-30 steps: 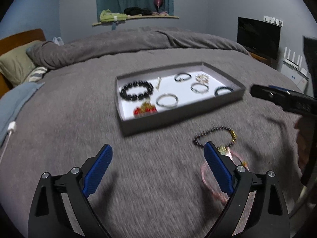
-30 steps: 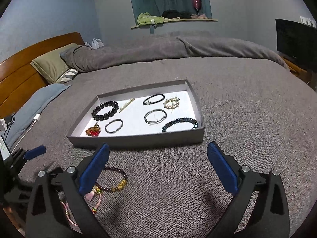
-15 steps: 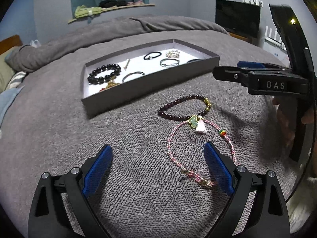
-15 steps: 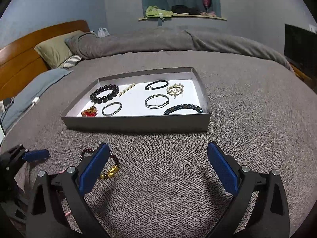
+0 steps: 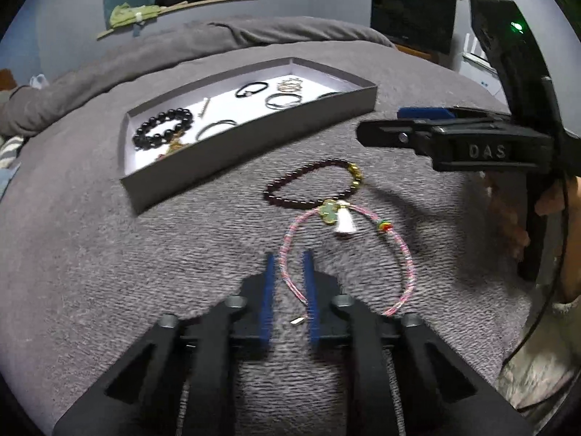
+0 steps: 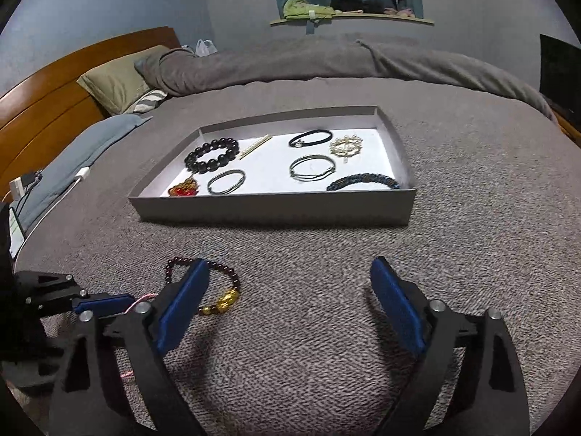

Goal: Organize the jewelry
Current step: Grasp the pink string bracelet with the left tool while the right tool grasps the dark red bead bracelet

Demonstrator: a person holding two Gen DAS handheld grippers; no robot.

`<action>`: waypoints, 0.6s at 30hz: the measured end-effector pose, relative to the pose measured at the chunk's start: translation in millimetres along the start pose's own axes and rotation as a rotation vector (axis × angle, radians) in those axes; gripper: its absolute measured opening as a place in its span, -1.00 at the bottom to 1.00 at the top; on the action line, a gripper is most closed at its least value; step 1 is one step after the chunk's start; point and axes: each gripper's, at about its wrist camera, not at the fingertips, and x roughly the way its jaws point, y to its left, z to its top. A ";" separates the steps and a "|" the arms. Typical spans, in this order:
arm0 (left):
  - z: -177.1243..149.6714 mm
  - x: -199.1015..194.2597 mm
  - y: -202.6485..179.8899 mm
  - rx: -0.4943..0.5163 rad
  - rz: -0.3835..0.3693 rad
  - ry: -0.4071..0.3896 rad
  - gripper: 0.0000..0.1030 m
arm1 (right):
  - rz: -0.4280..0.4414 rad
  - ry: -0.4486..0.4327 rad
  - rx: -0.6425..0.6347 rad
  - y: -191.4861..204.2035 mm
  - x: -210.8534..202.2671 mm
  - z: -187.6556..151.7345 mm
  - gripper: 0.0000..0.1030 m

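A pink cord bracelet (image 5: 399,243) with a green charm and white tassel lies on the grey bedspread. My left gripper (image 5: 288,258) has narrowed around the cord's left side, with a small gap still between the blue pads. A dark red bead bracelet (image 5: 308,181) with gold beads lies just beyond it and also shows in the right wrist view (image 6: 225,283). A grey tray (image 6: 272,210) holds several bracelets and hair ties. My right gripper (image 6: 290,283) is open and empty above the bedspread, in front of the tray.
Pillows (image 6: 116,80) and a wooden headboard (image 6: 43,101) are at the left. A phone with a charging cable (image 6: 21,196) lies at the bed's left edge. A TV (image 5: 414,18) stands at the right. A folded grey duvet (image 6: 326,58) lies beyond the tray.
My left gripper moved forward over the pink cord bracelet and its jaws closed from wide open to nearly shut around the cord. The right gripper stayed open and drifted slightly.
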 end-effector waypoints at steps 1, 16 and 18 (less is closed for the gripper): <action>0.0 -1.1 2.2 -0.006 -0.001 -0.003 -0.94 | 0.005 0.007 -0.001 1.5 1.2 -0.5 0.47; 5.2 -18.3 32.3 -0.083 0.068 -0.070 -0.94 | 0.082 0.140 -0.039 33.3 31.3 -10.2 -0.49; 5.6 -18.0 32.5 -0.086 0.064 -0.071 -0.94 | 0.071 0.137 -0.056 37.5 30.9 -10.5 -0.76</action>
